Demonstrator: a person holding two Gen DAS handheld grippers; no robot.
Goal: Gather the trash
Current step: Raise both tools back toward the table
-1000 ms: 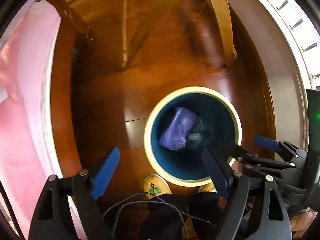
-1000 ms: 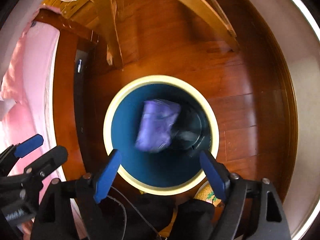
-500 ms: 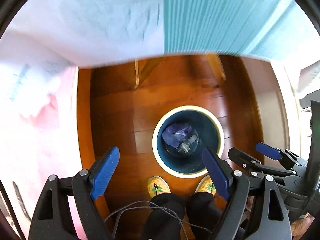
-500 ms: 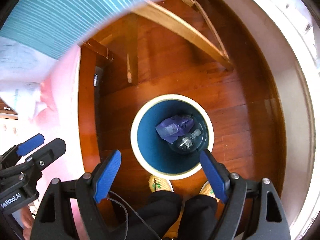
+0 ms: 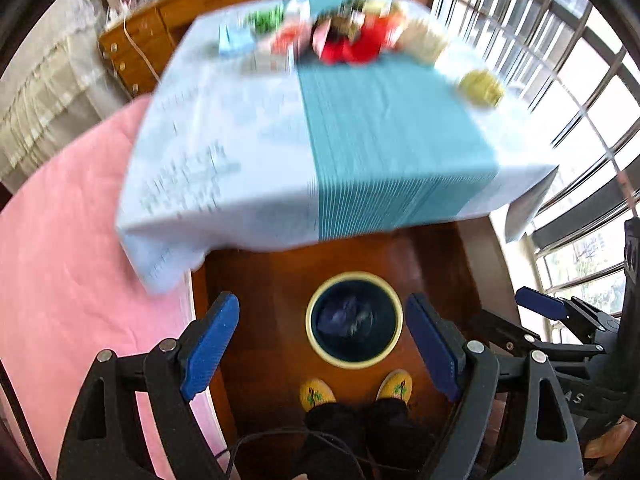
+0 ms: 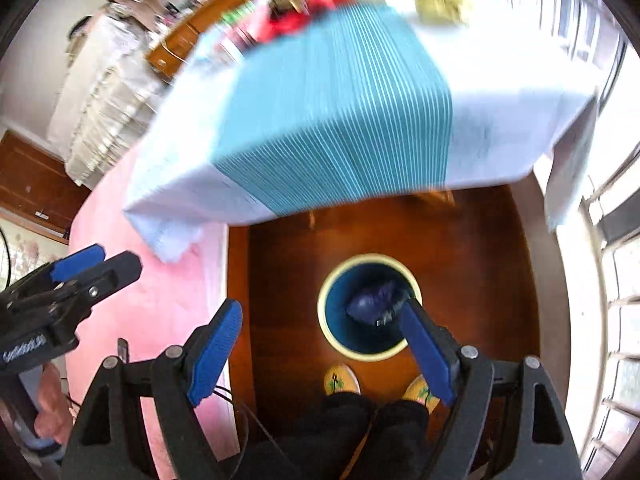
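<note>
A round blue bin with a cream rim (image 5: 320,344) (image 6: 326,328) stands on the wood floor below both grippers. Inside lie a purple wrapper (image 5: 336,312) (image 6: 370,300) and a clear bottle, blurred. My left gripper (image 5: 322,344) is open and empty, high above the bin. My right gripper (image 6: 320,350) is open and empty too, beside it at the same height. On the table, a crumpled yellow-green item (image 5: 480,86) (image 6: 438,4) lies at the right, and a blurred pile of red and coloured things (image 5: 348,40) (image 6: 296,12) lies at the far end.
A table with a white and teal striped cloth (image 5: 380,152) (image 6: 340,112) fills the upper view. A pink bed (image 5: 72,260) lies on the left. Windows (image 5: 560,60) run along the right. A wooden dresser (image 5: 160,28) stands behind. The person's yellow slippers (image 5: 318,392) stand by the bin.
Both grippers have risen from just over the bin to above table height. The table top and the things on it have come into view. Both stay open.
</note>
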